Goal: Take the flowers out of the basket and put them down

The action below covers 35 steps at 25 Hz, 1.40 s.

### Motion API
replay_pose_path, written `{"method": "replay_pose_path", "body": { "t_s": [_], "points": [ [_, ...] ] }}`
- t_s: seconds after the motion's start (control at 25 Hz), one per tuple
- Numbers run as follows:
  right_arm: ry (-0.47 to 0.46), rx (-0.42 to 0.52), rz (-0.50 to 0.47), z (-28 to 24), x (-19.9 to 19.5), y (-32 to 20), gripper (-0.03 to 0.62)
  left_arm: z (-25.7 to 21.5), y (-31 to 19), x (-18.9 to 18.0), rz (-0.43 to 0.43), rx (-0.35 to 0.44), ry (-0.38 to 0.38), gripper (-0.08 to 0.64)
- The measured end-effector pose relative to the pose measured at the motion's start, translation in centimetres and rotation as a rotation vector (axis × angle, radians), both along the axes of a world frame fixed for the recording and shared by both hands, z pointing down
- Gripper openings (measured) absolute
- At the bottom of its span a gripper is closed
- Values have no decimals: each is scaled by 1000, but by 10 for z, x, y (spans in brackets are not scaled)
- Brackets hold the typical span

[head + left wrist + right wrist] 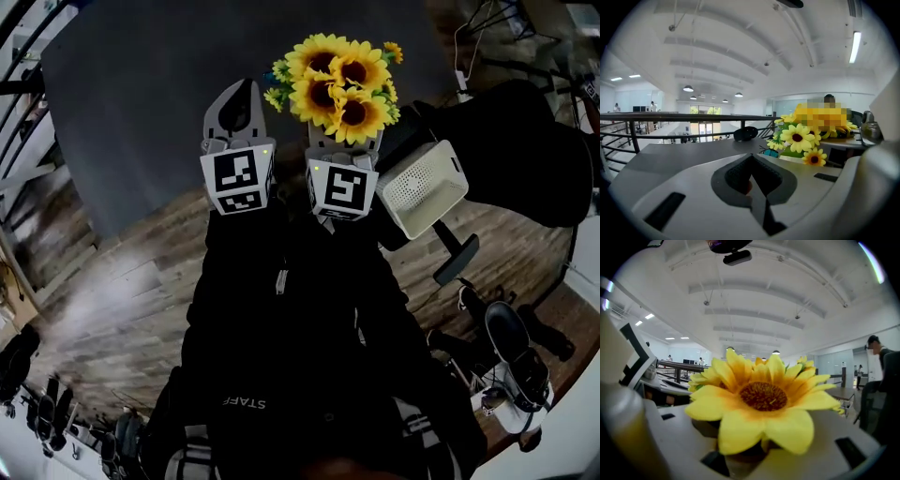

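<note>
The right gripper [344, 142] is clamped on the stems of the flowers [337, 86], a bunch of yellow sunflowers standing up out of its jaws. In its own view one big bloom fills the space over the jaws and hides the gap between them. The head view shows the whole bunch, clear of the white basket [427, 187] and up and to the left of it. Neither gripper view shows the basket.

The left gripper [242, 94] is further left of the basket, just beside the right one. Its jaws are closed tip to tip with nothing between them. Its view catches the bunch from the side, green leaves under the blooms, with a railing [670, 118] beyond.

Both grippers point away from the person, side by side, at the edge of a grey table top [122, 103]. The basket lies tilted, its holed face turned towards the head camera.
</note>
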State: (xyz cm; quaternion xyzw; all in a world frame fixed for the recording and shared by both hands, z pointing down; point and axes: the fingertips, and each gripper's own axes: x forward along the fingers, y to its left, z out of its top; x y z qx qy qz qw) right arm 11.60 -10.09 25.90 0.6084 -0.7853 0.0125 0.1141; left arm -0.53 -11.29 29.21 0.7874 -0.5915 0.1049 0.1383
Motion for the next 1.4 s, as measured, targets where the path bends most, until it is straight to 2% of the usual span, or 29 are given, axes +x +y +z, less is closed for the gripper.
{"method": "replay_pose_path", "body": {
  "t_s": [0.08, 0.16, 0.44, 0.52, 0.88, 1.24, 1.4],
  "points": [
    [17, 7, 68, -17, 31, 10, 244, -14, 1, 32, 74, 5, 12, 0],
    [19, 2, 50, -17, 27, 4, 245, -14, -2, 28, 59, -1, 13, 0],
    [34, -23, -87, 35, -69, -31, 245, 42, -16, -66, -62, -61, 28, 0],
    [41, -23, -126, 48, -88, -37, 245, 53, -17, -83, -89, -72, 30, 0],
    [41, -24, -237, 81, -75, -44, 247, 74, -8, -67, -158, -89, 9, 0],
    [58, -38, -296, 101, -73, -49, 255, 86, -5, -63, -196, -109, 2, 0],
    [56, -38, -329, 108, -78, -44, 296, 92, 1, -65, -211, -111, -6, 0]
  ]
}}
